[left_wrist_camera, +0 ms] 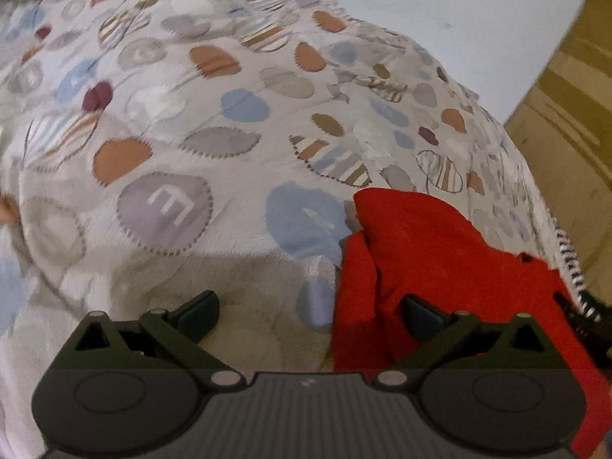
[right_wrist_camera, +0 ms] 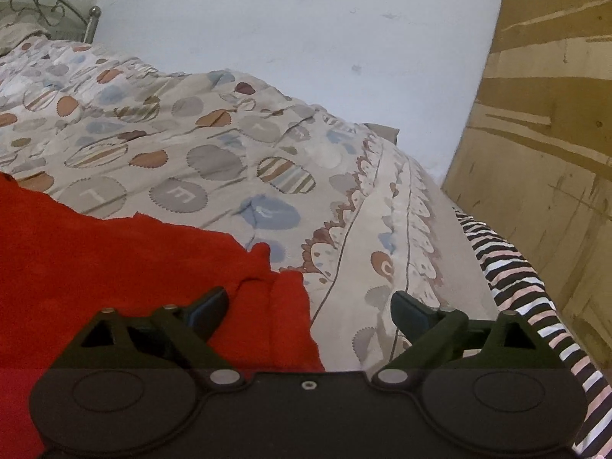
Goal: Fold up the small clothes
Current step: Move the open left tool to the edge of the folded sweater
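Note:
A red garment [left_wrist_camera: 432, 252] lies crumpled on the patterned bedspread [left_wrist_camera: 191, 122], at the lower right of the left wrist view. My left gripper [left_wrist_camera: 310, 313] is open above the garment's left edge, with one finger over the bedspread and the other over the red cloth. In the right wrist view the same red garment [right_wrist_camera: 114, 260] fills the lower left. My right gripper [right_wrist_camera: 310, 306] is open over its right edge; the cloth's folded corner lies between the fingers, and the pads do not press on it.
A black, white and pink striped cloth [right_wrist_camera: 512, 275] lies along the bed's right edge. Beyond it stands a brown wooden panel [right_wrist_camera: 543, 122]. A white wall [right_wrist_camera: 306, 46] runs behind the bed, and a metal headboard [right_wrist_camera: 57, 11] shows at the far left.

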A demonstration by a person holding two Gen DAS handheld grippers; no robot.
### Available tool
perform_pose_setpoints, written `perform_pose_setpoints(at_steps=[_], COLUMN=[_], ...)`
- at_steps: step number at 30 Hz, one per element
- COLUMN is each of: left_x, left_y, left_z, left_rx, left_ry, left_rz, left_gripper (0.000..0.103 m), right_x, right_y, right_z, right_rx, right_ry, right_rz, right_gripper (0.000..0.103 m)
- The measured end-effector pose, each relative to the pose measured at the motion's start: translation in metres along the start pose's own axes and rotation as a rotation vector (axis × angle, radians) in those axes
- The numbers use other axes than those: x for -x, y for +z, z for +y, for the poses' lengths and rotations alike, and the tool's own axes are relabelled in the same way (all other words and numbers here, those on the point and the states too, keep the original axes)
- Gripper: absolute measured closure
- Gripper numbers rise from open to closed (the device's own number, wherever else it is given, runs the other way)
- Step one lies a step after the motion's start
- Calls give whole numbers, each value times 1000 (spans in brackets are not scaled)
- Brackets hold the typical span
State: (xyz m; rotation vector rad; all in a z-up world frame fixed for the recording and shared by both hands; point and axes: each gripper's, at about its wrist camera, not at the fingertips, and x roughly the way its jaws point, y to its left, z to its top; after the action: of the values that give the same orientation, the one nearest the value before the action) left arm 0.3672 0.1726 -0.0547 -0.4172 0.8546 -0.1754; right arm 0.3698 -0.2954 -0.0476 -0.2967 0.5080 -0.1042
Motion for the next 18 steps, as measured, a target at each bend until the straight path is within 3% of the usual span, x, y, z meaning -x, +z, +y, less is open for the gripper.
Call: perform_pose_setpoints(at_steps=[7,10,13,18], left_x=[33,49,65,102], left_y=[-14,-31,-50,-91], left_z=[4,5,2,6], left_rx=[95,137,118,64], left_ry=[-16,-12,16,129], left_rz=[-21,-20,-26,-86], left_gripper=[1,1,1,1], right_x=[3,-2,3,53], right_y=[-2,3,15,23], right_z=[-1,-7,-12,-12], right_rx=[-15,-27,12,104], right_ry=[-2,50,92,-73], right_rz=[-3,44,76,-98], right_gripper=[1,1,1,1])
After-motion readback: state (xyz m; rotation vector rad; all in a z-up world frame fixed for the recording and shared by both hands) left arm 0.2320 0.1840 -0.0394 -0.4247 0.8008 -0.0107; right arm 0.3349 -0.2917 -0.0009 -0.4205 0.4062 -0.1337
